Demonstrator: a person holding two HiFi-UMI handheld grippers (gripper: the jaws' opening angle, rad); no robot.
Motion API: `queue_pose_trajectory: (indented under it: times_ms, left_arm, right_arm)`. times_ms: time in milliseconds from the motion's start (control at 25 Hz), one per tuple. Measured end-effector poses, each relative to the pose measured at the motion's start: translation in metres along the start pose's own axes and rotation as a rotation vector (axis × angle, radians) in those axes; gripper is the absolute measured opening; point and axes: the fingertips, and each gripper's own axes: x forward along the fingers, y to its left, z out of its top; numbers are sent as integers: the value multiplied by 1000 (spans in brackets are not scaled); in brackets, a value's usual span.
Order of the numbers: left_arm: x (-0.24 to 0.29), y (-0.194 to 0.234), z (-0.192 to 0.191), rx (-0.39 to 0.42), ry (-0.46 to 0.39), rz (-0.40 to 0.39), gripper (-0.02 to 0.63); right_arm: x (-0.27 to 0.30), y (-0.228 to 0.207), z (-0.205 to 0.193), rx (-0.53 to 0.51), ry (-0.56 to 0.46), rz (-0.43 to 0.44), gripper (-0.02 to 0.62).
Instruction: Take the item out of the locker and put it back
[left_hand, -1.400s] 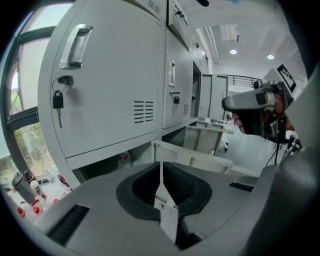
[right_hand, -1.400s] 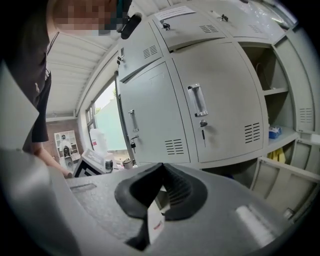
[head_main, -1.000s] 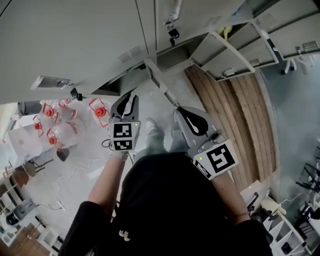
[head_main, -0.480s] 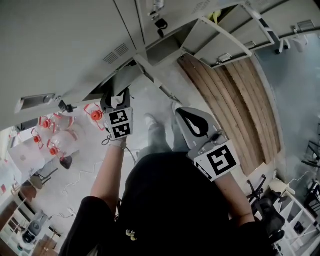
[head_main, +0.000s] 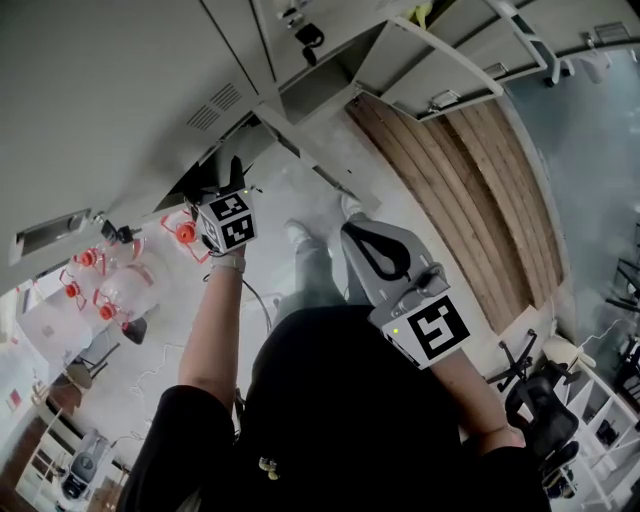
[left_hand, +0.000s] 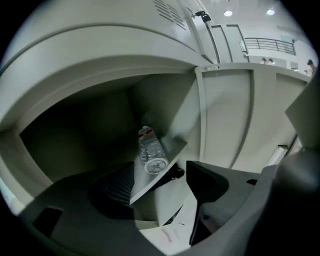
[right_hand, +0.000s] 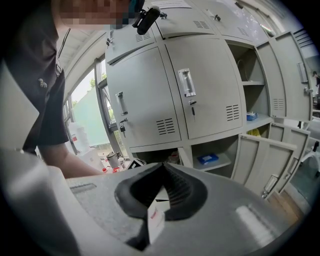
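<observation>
Left gripper view: bottle (left_hand: 151, 154) lies on locker shelf (left_hand: 174, 149) beyond opening, empty claw (left_hand: 161, 172).

Head view looks down; gripper views face lockers (right_hand: 200, 90).

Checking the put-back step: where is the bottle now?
Left gripper view: the bottle lies on the locker shelf, at the tips of the left gripper's opening jaws, touching neither.

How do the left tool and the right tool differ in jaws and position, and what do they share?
The left tool has jaws apart and opening, nothing between them; the right tool has jaws together. The left tool points into the locker at the bottle lying on its shelf; the right tool is held near the person's body. Both hold nothing.
</observation>
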Motion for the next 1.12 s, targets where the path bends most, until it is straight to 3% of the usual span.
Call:
queue_pose_trajectory:
  times_ms: [680, 1040, 1120]
  left_arm:
    - [65, 11, 1, 52, 49, 79, 368]
    - [89, 19, -8, -18, 110, 80, 365]
    - [91, 19, -11, -41, 125, 71, 316]
  right_arm:
    - [3, 0, -28, 65, 59, -15, -2]
    - [-2, -6, -32, 70, 75, -29, -2]
    - [-4, -9, -32, 73, 74, -34, -2]
